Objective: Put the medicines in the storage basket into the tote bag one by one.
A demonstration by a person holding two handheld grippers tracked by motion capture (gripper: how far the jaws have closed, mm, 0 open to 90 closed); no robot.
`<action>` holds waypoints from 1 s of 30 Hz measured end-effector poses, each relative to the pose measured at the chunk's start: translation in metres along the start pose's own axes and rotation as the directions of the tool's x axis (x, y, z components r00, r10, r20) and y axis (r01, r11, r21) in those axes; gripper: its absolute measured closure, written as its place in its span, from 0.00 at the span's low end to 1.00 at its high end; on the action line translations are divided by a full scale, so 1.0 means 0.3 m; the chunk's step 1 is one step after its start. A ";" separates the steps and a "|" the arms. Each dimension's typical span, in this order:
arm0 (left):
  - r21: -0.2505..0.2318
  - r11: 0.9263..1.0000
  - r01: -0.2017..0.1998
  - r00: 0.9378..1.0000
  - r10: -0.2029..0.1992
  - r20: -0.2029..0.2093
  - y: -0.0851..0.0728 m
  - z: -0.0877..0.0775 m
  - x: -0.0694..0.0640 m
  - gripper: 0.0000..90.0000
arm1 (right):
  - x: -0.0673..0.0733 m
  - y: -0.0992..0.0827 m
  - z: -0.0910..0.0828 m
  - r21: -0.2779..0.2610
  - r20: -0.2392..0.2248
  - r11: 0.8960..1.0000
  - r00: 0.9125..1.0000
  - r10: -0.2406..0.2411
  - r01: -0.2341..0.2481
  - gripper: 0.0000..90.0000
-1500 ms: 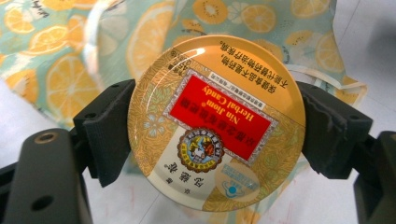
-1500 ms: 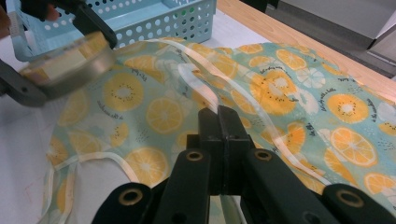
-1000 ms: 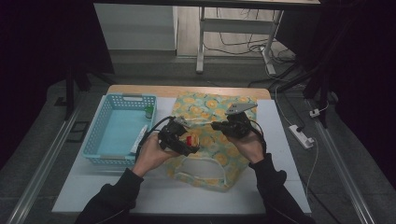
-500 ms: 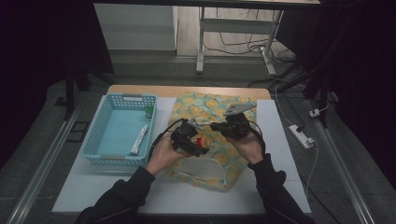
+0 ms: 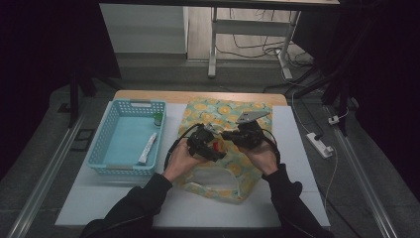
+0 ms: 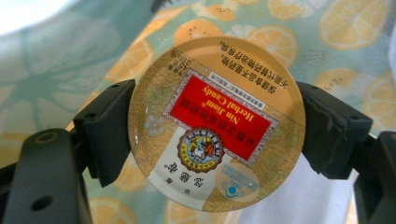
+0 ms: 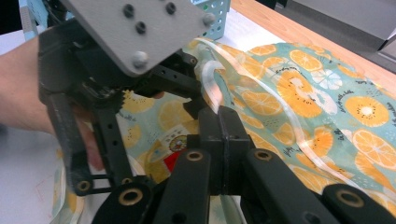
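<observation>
1. A round gold tin of herbal candy with a red label (image 6: 216, 123) is sitting at the centre of the left gripper view, its printed face turned toward the camera and upside down.
2. The left gripper (image 6: 216, 126) is clamping this tin by its rim, one black jaw pressing on each side, so the jaws are standing wide apart around it.
3. In the high view the left gripper (image 5: 210, 145) is hovering at mid-frame over a lemon-and-orange patterned plastic bag (image 5: 225, 111), the tin showing as a small red spot.
4. The right gripper (image 7: 222, 140) is pinching a clear strip of the bag's edge, its jaws pressed fully together on it at the lower centre of the right gripper view.
5. A light blue perforated plastic basket (image 5: 124, 171) is standing left of the bag on the white table (image 5: 292, 198), holding a white tube (image 5: 147, 148) and a small green-capped bottle (image 5: 157, 119).
</observation>
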State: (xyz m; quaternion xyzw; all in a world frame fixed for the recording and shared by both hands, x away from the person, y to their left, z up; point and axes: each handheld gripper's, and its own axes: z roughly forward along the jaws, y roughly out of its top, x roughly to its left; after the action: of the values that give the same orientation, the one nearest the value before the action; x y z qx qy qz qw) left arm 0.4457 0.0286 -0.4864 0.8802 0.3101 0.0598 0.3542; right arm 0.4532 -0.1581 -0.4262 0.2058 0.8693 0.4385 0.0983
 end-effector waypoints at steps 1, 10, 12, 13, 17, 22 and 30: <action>0.007 1.000 -0.009 1.000 0.009 -0.006 0.000 0.004 0.003 0.22 | -0.001 -0.002 0.002 -0.001 -0.001 1.000 1.000 0.002 -0.002 1.00; 0.027 1.000 -0.009 0.999 0.010 -0.045 0.001 0.047 0.020 0.22 | 0.004 -0.007 0.017 0.012 -0.004 1.000 1.000 -0.001 0.001 1.00; 0.023 1.000 -0.005 0.998 0.006 -0.058 -0.003 0.054 0.025 0.22 | 0.004 -0.009 0.021 0.015 -0.003 1.000 1.000 0.001 -0.001 1.00; 0.024 1.000 -0.005 0.998 0.006 -0.058 -0.005 0.058 0.028 0.22 | 0.003 -0.010 0.022 0.018 -0.003 1.000 1.000 -0.001 0.001 1.00; 0.020 1.000 -0.002 0.997 0.004 -0.078 -0.015 0.080 0.036 0.22 | 0.002 -0.013 0.026 0.020 -0.004 1.000 1.000 0.001 -0.001 1.00; 0.024 1.000 -0.001 0.995 0.004 -0.099 -0.027 0.105 0.043 0.22 | 0.002 -0.014 0.029 0.027 -0.003 1.000 1.000 -0.001 0.001 1.00; 0.004 1.000 0.017 0.993 -0.017 -0.113 -0.035 0.118 0.048 0.22 | -0.008 -0.023 0.035 0.039 0.000 0.999 1.000 0.007 -0.007 1.00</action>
State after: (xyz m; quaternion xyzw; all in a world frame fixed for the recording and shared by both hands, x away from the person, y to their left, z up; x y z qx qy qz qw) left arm 0.4635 0.0220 -0.5213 0.8736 0.3373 0.1058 0.3344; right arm 0.4572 -0.1553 -0.4379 0.2108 0.8770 0.4217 0.0928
